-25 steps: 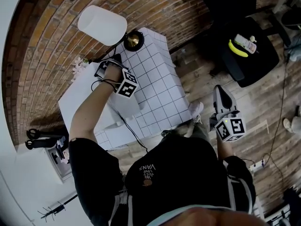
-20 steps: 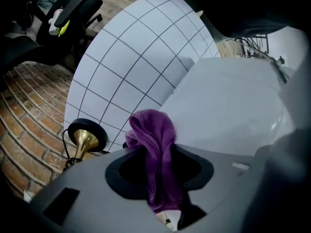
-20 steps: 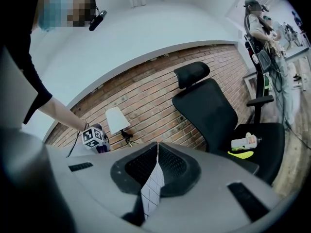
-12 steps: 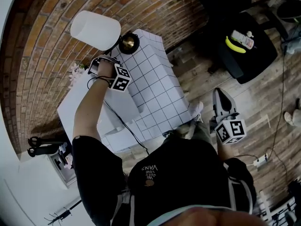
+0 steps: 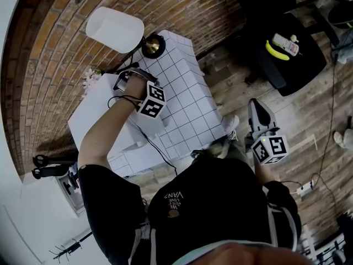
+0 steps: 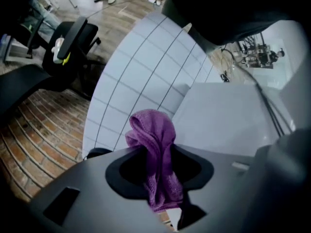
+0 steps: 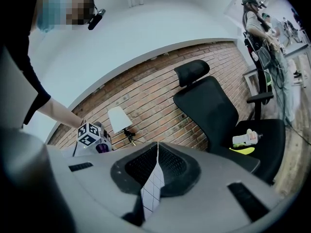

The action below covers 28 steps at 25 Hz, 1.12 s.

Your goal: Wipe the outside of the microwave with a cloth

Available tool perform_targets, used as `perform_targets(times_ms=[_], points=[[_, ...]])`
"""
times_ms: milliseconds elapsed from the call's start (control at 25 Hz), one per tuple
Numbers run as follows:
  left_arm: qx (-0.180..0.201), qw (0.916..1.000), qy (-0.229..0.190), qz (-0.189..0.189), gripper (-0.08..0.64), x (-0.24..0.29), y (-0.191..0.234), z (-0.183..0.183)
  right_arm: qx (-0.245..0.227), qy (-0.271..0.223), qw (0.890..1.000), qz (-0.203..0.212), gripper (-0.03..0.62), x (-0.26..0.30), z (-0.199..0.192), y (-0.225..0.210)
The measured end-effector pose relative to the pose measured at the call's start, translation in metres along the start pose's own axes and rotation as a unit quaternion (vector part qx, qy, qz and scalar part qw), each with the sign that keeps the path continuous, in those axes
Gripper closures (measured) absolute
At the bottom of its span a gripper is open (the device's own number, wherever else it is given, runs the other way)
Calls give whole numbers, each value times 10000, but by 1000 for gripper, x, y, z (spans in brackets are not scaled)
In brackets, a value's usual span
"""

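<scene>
Left gripper (image 6: pixel 158 169): jaws clamped on a purple cloth (image 6: pixel 151 140), which is bunched and pokes out past the tips.
Cloth position: over the top of the white microwave (image 5: pixel 91 115), near its right edge; cannot tell whether it touches.
Counter (image 5: pixel 190 101): white tiles with dark grid lines, just right of the microwave.
Lamp (image 5: pixel 115 28): white shade, at the counter's far end by the brick wall (image 5: pixel 182 10).
Right gripper (image 7: pixel 156 169): jaws pressed together with nothing between them, held well apart from the microwave, on the right.
Chair (image 5: pixel 289 51): black, farther right.
</scene>
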<state>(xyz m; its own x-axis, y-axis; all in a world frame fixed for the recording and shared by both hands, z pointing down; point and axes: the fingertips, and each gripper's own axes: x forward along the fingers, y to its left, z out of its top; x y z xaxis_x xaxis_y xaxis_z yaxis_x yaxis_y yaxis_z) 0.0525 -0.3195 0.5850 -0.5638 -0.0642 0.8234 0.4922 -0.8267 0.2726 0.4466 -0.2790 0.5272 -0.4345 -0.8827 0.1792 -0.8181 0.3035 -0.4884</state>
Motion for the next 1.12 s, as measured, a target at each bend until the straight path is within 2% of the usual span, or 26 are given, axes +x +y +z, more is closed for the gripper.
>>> perform_targets(times_ms=[120, 320, 520, 760, 920, 1040, 1120], points=[[404, 9985, -362, 35, 416, -20, -18, 47, 44, -39, 9999, 146, 586, 2, 3, 9], [1068, 9931, -422, -226, 416, -20, -58, 98, 15, -145, 9995, 293, 586, -1, 7, 13], [1248, 9890, -509, -616, 416, -7, -84, 130, 152, -117, 9996, 189, 586, -13, 1, 3], [1356, 9849, -303, -1030, 416, 26, -94, 136, 197, -69, 9998, 73, 586, -21, -6, -9], [1204, 9846, -247, -1242, 416, 43, -94, 125, 170, -28, 9998, -33, 586, -21, -5, -15], [990, 9866, -277, -1270, 416, 50, -86, 116, 163, 11, 9999, -54, 586, -16, -6, -17], [970, 9882, -113, -1182, 416, 55, -74, 103, 167, 41, 9998, -57, 586, -13, -7, -17]])
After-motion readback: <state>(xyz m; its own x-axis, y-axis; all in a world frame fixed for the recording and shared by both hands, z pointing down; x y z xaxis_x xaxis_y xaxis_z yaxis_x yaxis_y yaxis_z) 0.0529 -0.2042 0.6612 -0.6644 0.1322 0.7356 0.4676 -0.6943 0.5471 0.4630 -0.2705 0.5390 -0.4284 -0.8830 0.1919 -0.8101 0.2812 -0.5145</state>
